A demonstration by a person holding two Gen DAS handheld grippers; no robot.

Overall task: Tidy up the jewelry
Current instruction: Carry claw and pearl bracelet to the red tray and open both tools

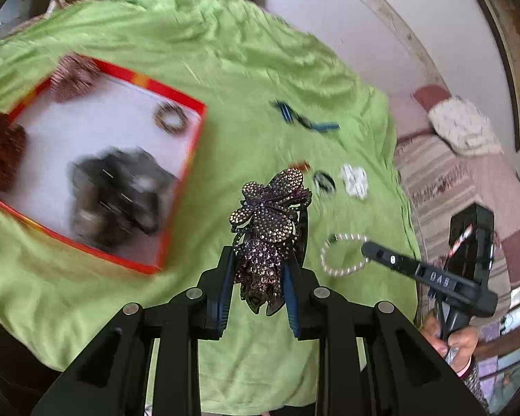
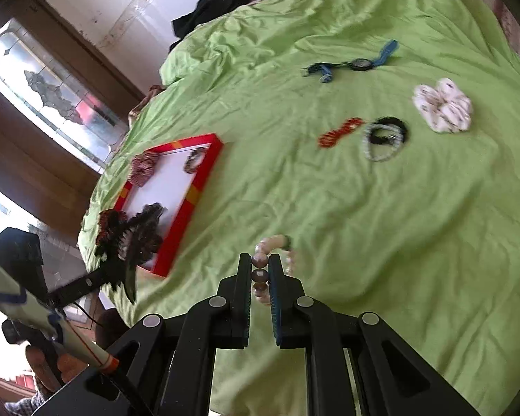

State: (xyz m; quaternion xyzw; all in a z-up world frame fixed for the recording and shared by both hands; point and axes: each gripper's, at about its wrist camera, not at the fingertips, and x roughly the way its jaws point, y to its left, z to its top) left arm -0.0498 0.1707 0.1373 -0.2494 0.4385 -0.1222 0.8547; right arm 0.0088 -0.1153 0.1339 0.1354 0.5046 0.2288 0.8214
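Left wrist view: my left gripper (image 1: 263, 270) is clamped on a rhinestone flower-shaped hair clip (image 1: 268, 228), held above the green bedsheet (image 1: 225, 69). Bare sheet lies between the clip and the red-rimmed shallow cardboard tray (image 1: 187, 159), which sits toward the sheet's left side. To the right, the sheet ends just past my right gripper (image 2: 260, 277); beyond that edge I see a striped cover.

Motion blur smears the tray's contents. I make out a dark heap (image 1: 118, 194), a brown heart shape (image 1: 1, 149) cut off at the frame's edge, a pink striped scrunchie (image 1: 72, 78) on the far rim, and a small beaded ring (image 1: 170, 118).

Right wrist view: my right gripper pinches a pale pearl-bead bracelet (image 2: 270, 253) just off the sheet. Well apart on open sheet lie a blue-strapped watch (image 2: 358, 64), a white scrunchie (image 2: 442, 104), a red beaded piece (image 2: 339, 131) and dark looped bands (image 2: 384, 137).
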